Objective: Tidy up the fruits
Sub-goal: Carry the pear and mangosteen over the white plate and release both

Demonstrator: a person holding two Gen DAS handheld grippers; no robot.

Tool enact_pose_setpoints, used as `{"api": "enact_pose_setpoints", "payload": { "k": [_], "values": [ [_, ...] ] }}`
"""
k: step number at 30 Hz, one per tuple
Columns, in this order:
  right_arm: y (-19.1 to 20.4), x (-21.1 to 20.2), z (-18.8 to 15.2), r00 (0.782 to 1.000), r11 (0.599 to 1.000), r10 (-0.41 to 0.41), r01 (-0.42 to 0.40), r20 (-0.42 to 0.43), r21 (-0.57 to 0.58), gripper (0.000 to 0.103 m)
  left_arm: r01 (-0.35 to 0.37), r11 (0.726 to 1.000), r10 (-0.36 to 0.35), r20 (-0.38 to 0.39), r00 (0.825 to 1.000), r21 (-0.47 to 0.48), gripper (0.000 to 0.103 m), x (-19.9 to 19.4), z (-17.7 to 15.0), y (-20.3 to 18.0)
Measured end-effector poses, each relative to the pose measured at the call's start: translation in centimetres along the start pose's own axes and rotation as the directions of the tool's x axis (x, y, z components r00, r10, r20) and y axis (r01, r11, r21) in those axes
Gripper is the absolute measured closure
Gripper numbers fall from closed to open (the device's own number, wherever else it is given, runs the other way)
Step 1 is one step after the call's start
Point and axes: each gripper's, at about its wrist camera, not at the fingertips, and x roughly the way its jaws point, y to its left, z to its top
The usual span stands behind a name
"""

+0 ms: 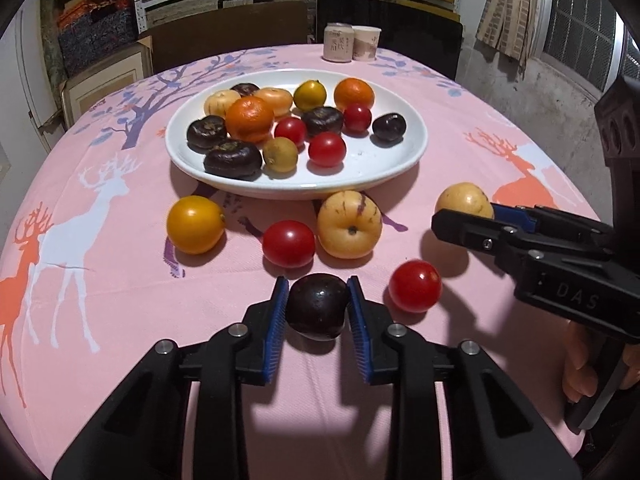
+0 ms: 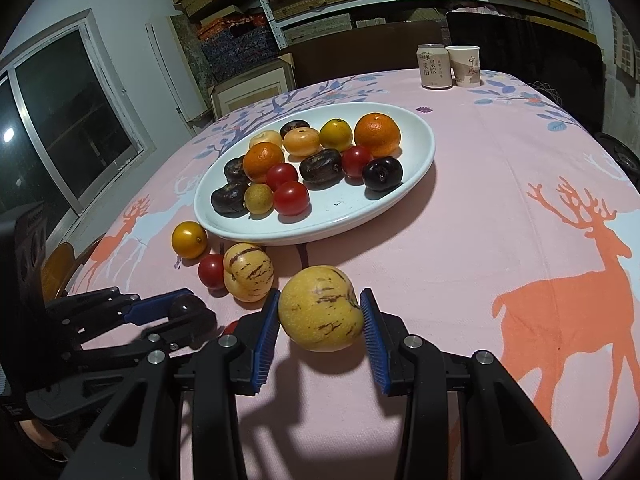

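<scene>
The left tongs (image 1: 317, 308) grasp a dark plum (image 1: 317, 306) just above the tabletop (image 1: 120, 300); the right tongs (image 2: 320, 320) clamp a yellow melon (image 2: 320, 308) across its middle. Both look smooth, slippery and bruisable, the melon probably heavier.

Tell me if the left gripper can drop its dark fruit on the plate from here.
Probably yes. The left gripper holds the dark fruit; the plate has a bare patch in front, though a tomato and striped melon lie between, so lift over.
</scene>
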Motion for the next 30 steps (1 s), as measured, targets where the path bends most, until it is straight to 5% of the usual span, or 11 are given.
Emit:
{"api": "enact_pose_setpoints", "payload": {
  "k": [17, 23, 30],
  "values": [
    [0.8, -4.4, 1.6, 0.998, 0.999, -0.004, 0.006, 0.056, -0.042, 0.062, -0.014, 0.999, 0.018, 0.13, 0.991, -0.031, 0.074, -6.5, 1.3, 3.0],
    [0.9, -4.5, 7.2, 0.996, 0.998, -0.017, 0.023, 0.09, -0.064, 0.062, -0.013, 1.0, 0.012, 0.156, 0.988, 0.0, 0.074, -4.8, 5.9, 3.0],
    [-0.7, 1.1, 13.1, 0.999, 0.999, -0.038, 0.039, 0.025, -0.023, 0.062, 0.006, 1.0, -0.003, 0.104, 0.995, -0.026, 0.074, 1.4, 11.3, 3.6]
  ]
}}
